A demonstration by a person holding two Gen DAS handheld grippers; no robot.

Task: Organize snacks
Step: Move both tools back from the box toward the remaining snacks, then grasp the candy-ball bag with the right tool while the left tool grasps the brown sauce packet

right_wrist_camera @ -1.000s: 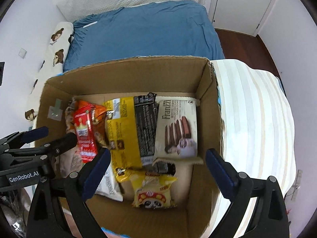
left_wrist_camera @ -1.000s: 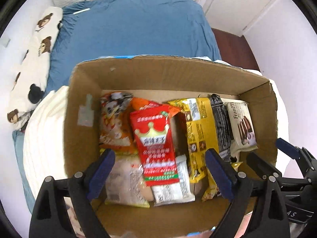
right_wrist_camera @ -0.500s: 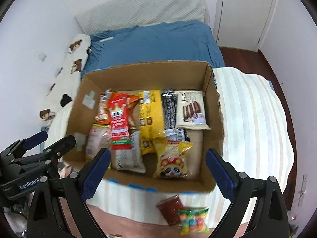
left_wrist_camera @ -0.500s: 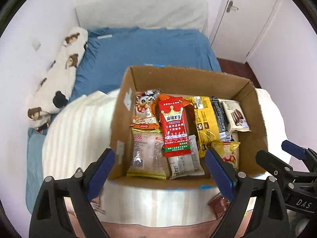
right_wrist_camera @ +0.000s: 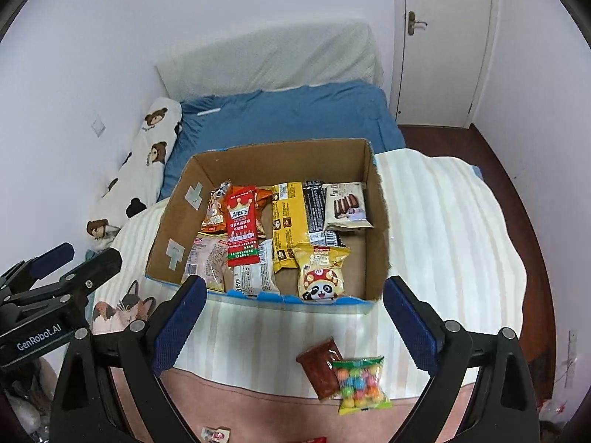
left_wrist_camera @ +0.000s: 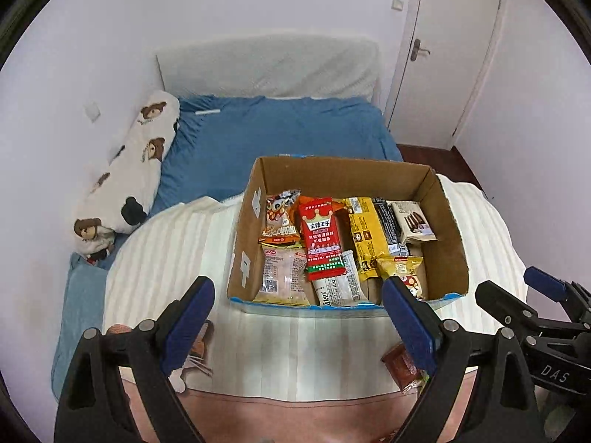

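One cardboard box (right_wrist_camera: 376,221) is seen at frame centre — nine snack packets are counted inside it. Two more packets lie outside, lower right of the frame: one dark red sachet (right_wrist_camera: 320,365) and one candy bag (right_wrist_camera: 360,384).

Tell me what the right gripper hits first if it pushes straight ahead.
Probably the cardboard box: the open right gripper points at its near wall, above the candy bag lying short of it. Depth is uncertain.

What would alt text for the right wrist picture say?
An open cardboard box full of snack packets sits on a striped blanket on a bed. Two packets, dark red and colourful candy, lie outside between the right claw's open blue fingers.
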